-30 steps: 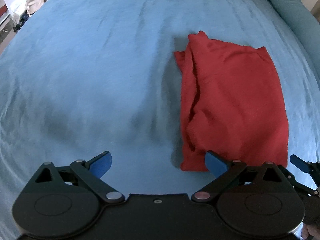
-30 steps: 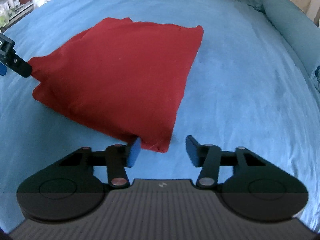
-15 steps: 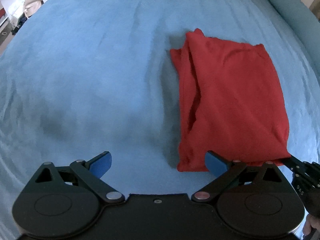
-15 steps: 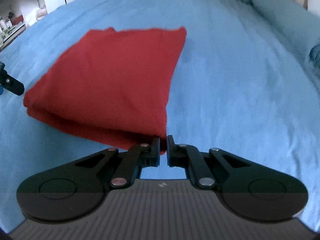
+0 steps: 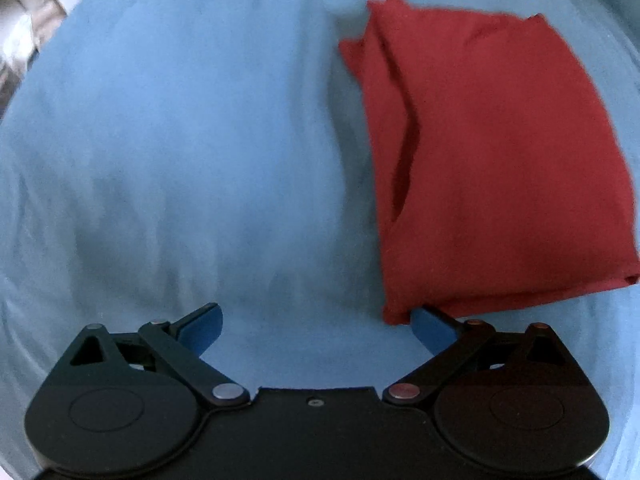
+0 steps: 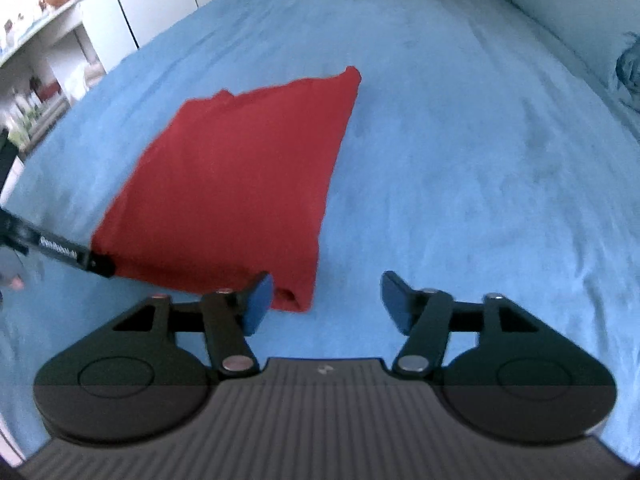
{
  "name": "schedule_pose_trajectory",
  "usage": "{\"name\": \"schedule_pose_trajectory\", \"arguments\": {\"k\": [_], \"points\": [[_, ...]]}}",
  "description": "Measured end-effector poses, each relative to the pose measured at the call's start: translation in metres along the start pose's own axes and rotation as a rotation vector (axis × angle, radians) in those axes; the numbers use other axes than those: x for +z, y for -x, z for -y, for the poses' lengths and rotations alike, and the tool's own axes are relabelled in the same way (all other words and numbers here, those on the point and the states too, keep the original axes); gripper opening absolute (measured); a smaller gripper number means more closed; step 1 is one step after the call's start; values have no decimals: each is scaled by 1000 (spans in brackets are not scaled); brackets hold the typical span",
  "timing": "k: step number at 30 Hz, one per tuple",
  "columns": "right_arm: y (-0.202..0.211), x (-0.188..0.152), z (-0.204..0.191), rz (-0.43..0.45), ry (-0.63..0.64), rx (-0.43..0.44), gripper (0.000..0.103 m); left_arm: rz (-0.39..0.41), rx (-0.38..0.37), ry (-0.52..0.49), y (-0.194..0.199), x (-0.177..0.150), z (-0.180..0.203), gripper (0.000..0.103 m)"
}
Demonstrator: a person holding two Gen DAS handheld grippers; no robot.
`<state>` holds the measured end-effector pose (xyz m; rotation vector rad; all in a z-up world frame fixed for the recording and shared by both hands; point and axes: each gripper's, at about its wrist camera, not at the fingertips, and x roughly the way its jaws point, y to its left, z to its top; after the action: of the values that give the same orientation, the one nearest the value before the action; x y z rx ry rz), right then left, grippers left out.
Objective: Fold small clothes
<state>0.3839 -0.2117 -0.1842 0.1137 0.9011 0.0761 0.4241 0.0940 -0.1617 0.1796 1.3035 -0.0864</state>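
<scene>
A blue bedspread [image 6: 460, 152] covers a bed and fills both views, with shelves [image 6: 36, 60] at the left edge of the right wrist view and a pillow [image 6: 560, 12] at the far right. A red cloth [image 5: 492, 152], folded into a rough rectangle, lies flat on the spread. The left gripper [image 5: 316, 322] stands with its fingers spread wide over bare spread; its right blue pad [image 5: 430, 326] touches the cloth's near left corner, tucked just under the hem, and nothing lies between the pads. The right gripper [image 6: 326, 300] is opening, its fingers well apart; the left pad [image 6: 256, 304] sits just beside the cloth's near right corner, and only spread shows in the gap. In the right wrist view the left gripper's finger is a blurred black bar at the cloth's far near corner. The folded layers along the cloth's left side are shadowed and hard to make out.
</scene>
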Motion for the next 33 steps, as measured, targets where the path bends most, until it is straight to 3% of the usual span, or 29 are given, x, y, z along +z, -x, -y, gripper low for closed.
{"name": "schedule_pose_trajectory", "arguments": {"k": [3, 5, 7, 12, 17, 21, 22, 24, 25, 26, 28, 30, 33], "points": [[13, 23, 4, 45, -48, 97, 103, 89, -9, -41, 31, 10, 0, 103], [18, 42, 4, 86, -62, 158, 103, 149, -44, -39, 43, 23, -3, 103], [13, 62, 3, 89, -61, 163, 103, 160, -118, -16, 40, 42, -5, 103], [-42, 102, 14, -53, -152, 179, 103, 131, -307, 76, 0, 82, -9, 100], [-91, 107, 23, -167, -232, 179, 103, 87, -350, 151, -31, 99, -3, 83], [-113, 107, 24, -209, -254, 200, 94, 74, -387, 181, -38, 106, -8, 80], [-117, 108, 26, -215, -260, 205, 94, 69, -402, 188, -39, 106, -8, 77], [-131, 109, 28, -243, -278, 220, 91, 45, -448, 212, -43, 106, -9, 60], [-136, 108, 27, -253, -288, 227, 80, 37, -460, 225, -44, 107, -8, 54], [-139, 108, 26, -256, -290, 236, 77, 37, -454, 229, -42, 107, -7, 41], [-141, 112, 21, -253, -256, 229, 52, 40, -451, 227, -36, 108, -5, 29], [-136, 116, 16, -246, -222, 234, 44, 50, -431, 208, -29, 110, 0, 26], [-120, 121, 9, -214, -178, 224, 40, 81, -408, 183, -16, 110, 7, 24]]}}
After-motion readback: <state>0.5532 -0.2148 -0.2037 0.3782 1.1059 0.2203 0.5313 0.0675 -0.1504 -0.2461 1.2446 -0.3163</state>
